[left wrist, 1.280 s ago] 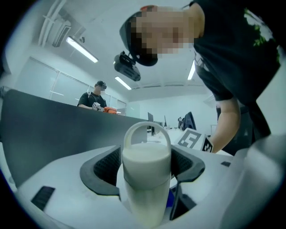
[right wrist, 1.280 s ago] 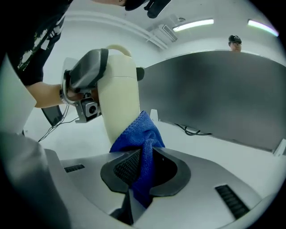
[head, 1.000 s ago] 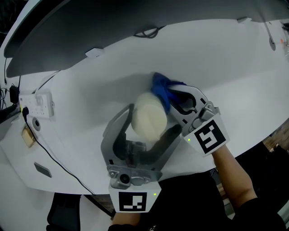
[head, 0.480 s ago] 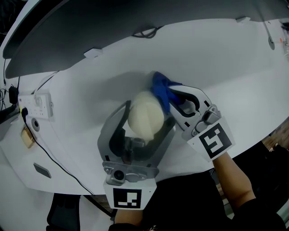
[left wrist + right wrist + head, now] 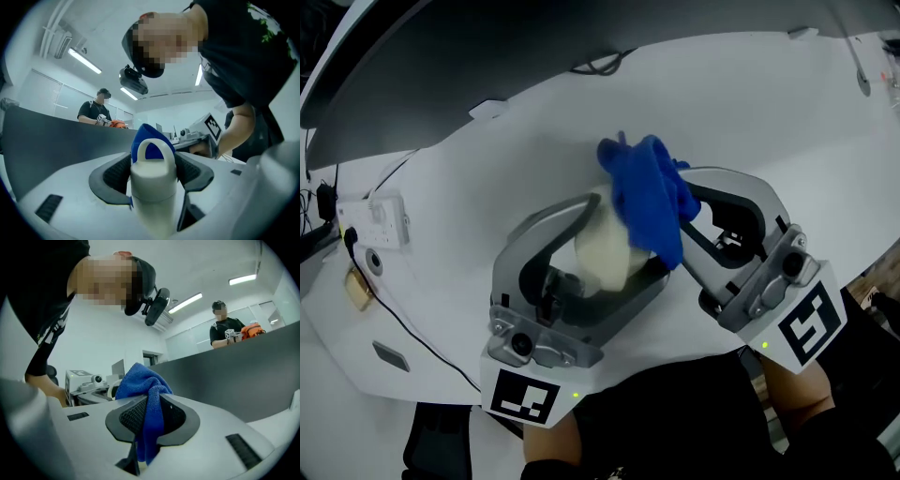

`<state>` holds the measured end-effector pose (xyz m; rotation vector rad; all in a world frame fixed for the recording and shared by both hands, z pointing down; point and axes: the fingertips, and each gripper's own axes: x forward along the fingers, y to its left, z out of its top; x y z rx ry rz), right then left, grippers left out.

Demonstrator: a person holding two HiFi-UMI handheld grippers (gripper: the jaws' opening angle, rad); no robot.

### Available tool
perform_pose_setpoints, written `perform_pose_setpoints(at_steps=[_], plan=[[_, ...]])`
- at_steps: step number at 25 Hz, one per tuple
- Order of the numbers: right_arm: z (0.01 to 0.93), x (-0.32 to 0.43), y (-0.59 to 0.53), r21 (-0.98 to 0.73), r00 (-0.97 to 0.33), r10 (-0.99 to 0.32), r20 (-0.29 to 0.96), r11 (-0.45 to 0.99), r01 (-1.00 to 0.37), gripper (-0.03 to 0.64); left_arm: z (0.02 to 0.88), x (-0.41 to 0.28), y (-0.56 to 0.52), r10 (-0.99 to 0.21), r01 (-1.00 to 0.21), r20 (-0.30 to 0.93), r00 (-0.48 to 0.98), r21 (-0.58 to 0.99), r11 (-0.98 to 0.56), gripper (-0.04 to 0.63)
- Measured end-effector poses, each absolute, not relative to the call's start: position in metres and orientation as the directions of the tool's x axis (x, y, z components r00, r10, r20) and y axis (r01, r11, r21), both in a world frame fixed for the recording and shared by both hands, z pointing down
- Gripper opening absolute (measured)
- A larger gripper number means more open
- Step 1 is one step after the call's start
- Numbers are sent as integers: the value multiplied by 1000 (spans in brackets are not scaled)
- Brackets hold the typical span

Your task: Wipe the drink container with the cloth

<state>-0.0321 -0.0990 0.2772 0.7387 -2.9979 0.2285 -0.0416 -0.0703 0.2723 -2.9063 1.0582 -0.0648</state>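
Here the left gripper point(image 5: 623, 236) holds the bottle point(image 5: 605, 253) above the white table point(image 5: 769, 112). Its jaws have just been closing, and they now clamp the bottle's body from both sides. The jaws are smooth grey plastic, curved like tongs, and their pads point(image 5: 117, 173) are dark with a fine ribbed grain.

The bottle is a plain cylinder, cream and matte, with no print showing. In the left gripper view it stands upright between the pads, and its lid rises into a rounded loop handle point(image 5: 152, 150).

The right gripper point(image 5: 686, 211) is closed on the cloth point(image 5: 649, 202). In the right gripper view a fold hangs down between its meshed black pads point(image 5: 133, 416), pinched tight. The cloth is bright blue with a soft, nappy weave, bunched into loose folds above the jaws. In the head view it lies over the bottle's far right side and hides part of the top. From the left gripper view the blue shows through and behind the loop handle, touching the lid.
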Motion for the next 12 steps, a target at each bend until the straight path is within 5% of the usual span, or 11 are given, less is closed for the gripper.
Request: perform_pose_setpoints(at_steps=[12], plan=[[414, -33, -92, -193, -785, -392, 480, 825, -531, 41, 274, -51, -73, -655, -655, -14, 756, 7, -756, 285]])
